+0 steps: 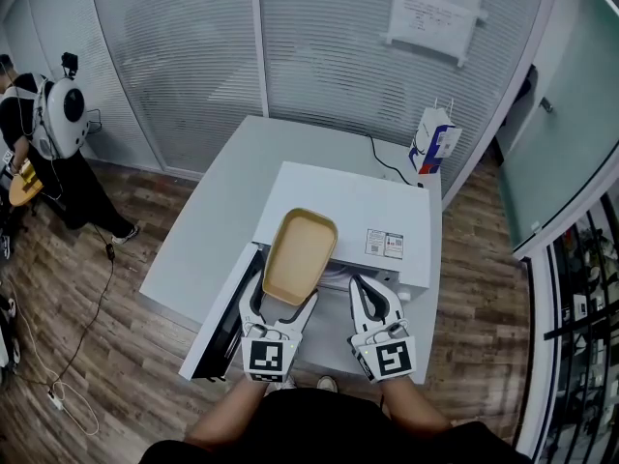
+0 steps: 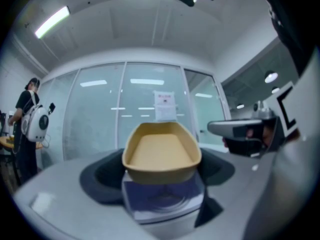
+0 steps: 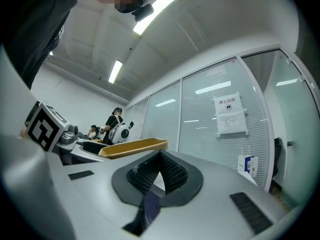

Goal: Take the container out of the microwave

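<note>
Frosted glass wall [image 1: 193, 66] across the back, with a paper notice [image 1: 435, 8] hung on it. Wooden floor [image 1: 97, 298] below. On that floor, a white table [image 1: 208, 216], bearing a white microwave [image 1: 358, 211] with its door [image 1: 221, 327] standing open to the left. At the far left edge, a person [image 1: 53, 153] with a white pack on the back, well apart from the table. By the table's far right corner, behind the microwave, a white and blue paper bag [image 1: 434, 141], upright. Over the front left part of the microwave, clear of the cavity, the yellow container [image 1: 300, 254]: shallow, empty, open side up. Gripped at its near end by the left gripper [image 1: 282, 303], jaws spread wide, pads pressed on both sides of the tub. Just beside it, to the right, the right gripper [image 1: 372, 293], holding nothing, jaws together tip to tip, above the microwave's front edge.
</note>
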Demonstrator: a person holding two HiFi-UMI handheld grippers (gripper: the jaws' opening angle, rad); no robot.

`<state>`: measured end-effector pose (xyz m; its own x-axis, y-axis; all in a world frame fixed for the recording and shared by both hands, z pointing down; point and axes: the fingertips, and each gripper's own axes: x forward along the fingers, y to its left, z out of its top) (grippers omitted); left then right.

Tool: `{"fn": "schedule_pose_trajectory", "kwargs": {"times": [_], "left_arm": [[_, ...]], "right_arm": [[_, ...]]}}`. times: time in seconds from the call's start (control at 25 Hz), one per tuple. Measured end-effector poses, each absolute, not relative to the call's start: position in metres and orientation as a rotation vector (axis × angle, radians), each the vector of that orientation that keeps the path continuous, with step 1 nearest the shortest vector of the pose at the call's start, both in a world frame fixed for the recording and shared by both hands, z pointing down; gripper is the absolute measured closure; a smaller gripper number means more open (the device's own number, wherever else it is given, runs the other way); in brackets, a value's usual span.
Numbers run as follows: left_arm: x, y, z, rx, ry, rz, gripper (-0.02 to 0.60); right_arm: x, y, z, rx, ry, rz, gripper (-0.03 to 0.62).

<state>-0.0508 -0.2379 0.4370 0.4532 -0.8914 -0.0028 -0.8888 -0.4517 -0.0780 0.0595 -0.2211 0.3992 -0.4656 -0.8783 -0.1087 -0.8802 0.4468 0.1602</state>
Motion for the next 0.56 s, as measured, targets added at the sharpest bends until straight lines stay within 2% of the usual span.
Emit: {"fn": "schedule_pose_trajectory", "kwargs": {"times": [0.56], "left_arm": [[-0.0496, -0.2346, 0.4367, -2.619, 1.602, -0.067, 0.137]], "right_arm": [[0.0596, -0.2219, 0.3967, -1.628, 2.657, 0.316, 0.595]]}}
